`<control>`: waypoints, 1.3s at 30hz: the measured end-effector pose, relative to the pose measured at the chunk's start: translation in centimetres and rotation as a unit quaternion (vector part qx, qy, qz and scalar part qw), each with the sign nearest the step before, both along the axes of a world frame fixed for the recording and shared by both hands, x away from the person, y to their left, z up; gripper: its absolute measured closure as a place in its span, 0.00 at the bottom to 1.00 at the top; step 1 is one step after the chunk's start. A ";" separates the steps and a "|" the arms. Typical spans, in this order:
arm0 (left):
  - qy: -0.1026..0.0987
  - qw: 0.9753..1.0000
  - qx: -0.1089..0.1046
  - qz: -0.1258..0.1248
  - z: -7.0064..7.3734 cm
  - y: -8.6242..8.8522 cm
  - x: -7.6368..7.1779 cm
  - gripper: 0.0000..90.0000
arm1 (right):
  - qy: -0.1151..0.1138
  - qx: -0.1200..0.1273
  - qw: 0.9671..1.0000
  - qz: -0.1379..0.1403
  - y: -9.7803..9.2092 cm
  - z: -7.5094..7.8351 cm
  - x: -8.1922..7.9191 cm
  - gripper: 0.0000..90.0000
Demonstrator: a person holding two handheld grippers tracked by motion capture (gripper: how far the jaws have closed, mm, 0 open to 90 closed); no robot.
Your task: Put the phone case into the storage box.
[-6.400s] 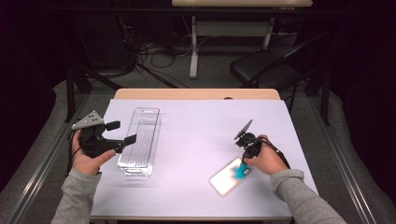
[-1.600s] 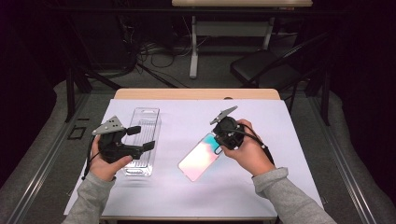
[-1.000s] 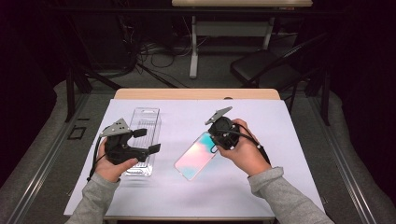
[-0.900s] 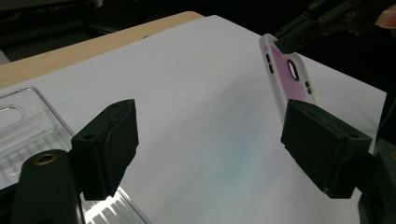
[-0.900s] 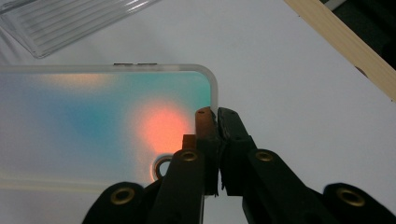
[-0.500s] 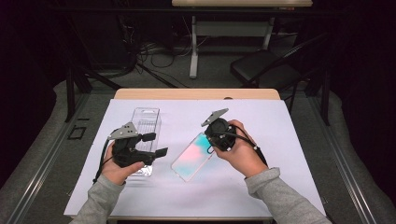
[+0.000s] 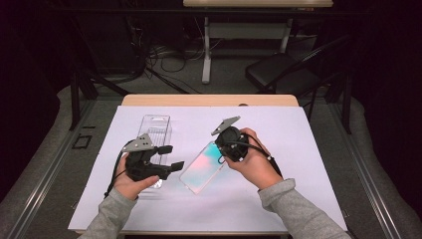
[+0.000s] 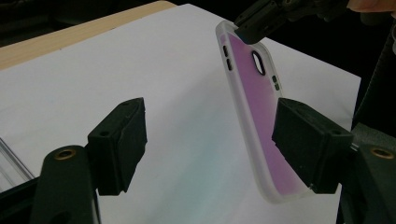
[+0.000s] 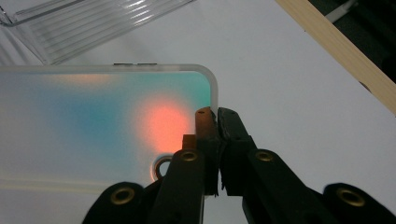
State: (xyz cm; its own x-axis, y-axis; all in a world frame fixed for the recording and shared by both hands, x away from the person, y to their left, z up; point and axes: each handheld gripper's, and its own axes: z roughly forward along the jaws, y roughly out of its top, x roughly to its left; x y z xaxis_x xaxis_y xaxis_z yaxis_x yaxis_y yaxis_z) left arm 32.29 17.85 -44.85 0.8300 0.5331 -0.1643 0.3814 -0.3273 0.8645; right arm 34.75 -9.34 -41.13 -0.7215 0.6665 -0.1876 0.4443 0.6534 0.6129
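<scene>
The phone case (image 7: 204,167) hangs over the middle of the white-covered worktop (image 7: 298,149), held clear of it by the right hand-held gripper (image 7: 222,155), whose jaws are pinched tight on the case's edge near the camera cut-out. Its long axis runs slantwise, from the gripped end near the right hand down toward the near left, with the free end pointing at the left hand-held gripper (image 7: 175,162). In the left gripper view the case (image 8: 261,116) stands nearly upright on its long edge, purple side showing, between jaws spread wide, the lower end just at the right-hand jaw. Compared with half a second ago, the left hand-held gripper has closed in from the clear plastic tray (image 7: 155,132), and the case's free end now sits between its jaws.
</scene>
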 end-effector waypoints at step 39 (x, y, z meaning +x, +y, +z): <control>0.031 0.999 0.007 -0.025 -1.5 -2.3 -0.7 0.48 | -0.050 -0.006 0.999 0.014 0.3 -0.7 -2.1 0.98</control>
State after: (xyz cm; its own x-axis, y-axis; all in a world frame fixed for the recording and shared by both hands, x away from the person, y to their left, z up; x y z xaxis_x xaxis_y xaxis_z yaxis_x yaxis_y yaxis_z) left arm 31.56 15.50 -46.40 0.8445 0.4932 -0.2089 0.4162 -0.3588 0.8355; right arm 32.61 -9.08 -41.80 -0.7164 0.6441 -0.2683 0.3630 0.6724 0.6451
